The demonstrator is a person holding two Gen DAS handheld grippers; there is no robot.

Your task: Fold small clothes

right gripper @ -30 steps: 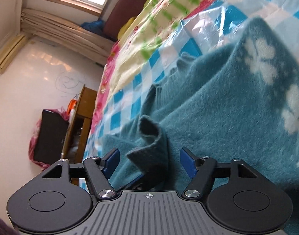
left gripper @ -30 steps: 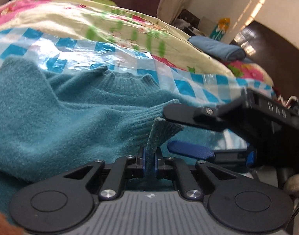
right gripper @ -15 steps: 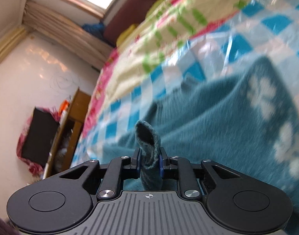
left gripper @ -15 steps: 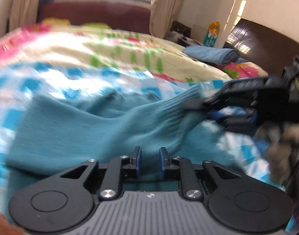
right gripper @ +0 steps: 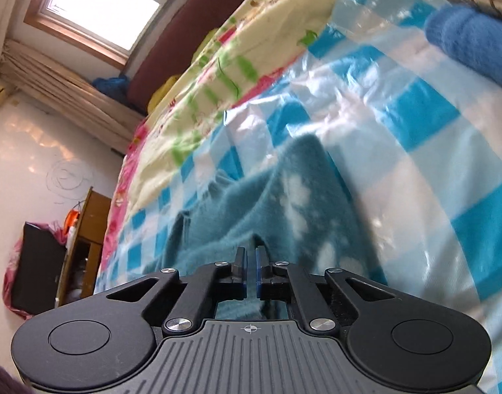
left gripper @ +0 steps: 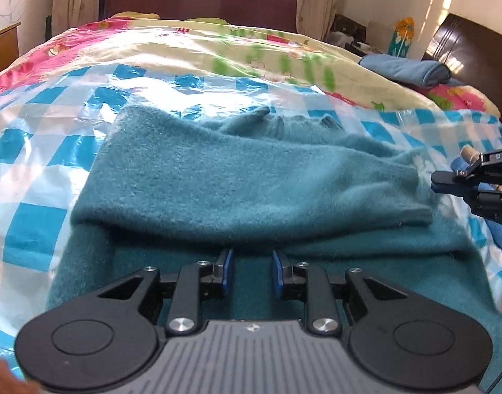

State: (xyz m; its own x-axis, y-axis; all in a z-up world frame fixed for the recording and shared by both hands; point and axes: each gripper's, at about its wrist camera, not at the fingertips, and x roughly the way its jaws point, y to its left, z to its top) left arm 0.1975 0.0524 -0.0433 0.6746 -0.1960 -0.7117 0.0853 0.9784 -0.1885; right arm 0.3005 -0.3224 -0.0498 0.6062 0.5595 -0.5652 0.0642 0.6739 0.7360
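Left claw: slightly spread, opening, nothing between pads.
Right claw: pressed together, empty.
Sweater: near hem hidden behind left claw.

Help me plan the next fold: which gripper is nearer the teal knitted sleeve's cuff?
Right. The right gripper, shut, sits just beside the cuff; the left gripper, jaws just opened and empty, hangs over the sweater's body.

window bright | walls white | headboard maroon | wooden cabinet by wall
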